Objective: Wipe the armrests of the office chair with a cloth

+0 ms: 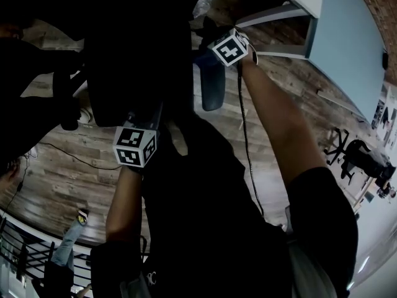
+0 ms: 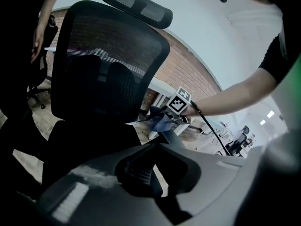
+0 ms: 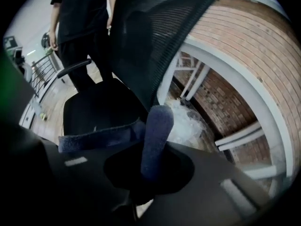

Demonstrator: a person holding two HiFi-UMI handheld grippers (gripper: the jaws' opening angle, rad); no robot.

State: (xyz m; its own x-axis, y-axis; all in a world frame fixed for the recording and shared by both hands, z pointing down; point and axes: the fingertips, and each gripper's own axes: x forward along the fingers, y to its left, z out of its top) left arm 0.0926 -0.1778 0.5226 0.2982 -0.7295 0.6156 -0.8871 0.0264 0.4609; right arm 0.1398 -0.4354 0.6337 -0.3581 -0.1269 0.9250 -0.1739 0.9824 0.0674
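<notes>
The black office chair (image 1: pixel 133 61) fills the upper left of the head view. Its grey-blue armrest (image 1: pixel 213 87) juts out beside the seat. My right gripper (image 1: pixel 209 56) hovers at the far end of that armrest, shut on a dark blue cloth (image 3: pixel 155 138) that sticks up as a roll between the jaws. From the left gripper view the cloth (image 2: pixel 160 122) hangs below the right gripper's marker cube (image 2: pixel 178 102). My left gripper (image 1: pixel 146 115) is against the dark chair seat; its jaws are lost in shadow. The chair's other armrest (image 3: pixel 75 67) shows beyond the seat (image 3: pixel 99 108).
A person in black (image 3: pixel 80 22) stands just behind the chair. The mesh backrest (image 2: pixel 110 65) and headrest (image 2: pixel 136 6) rise close by. Brick wall and white frame (image 3: pixel 235 93) lie to the right. Other chairs (image 1: pixel 366 160) stand on the wood floor (image 1: pixel 62 179).
</notes>
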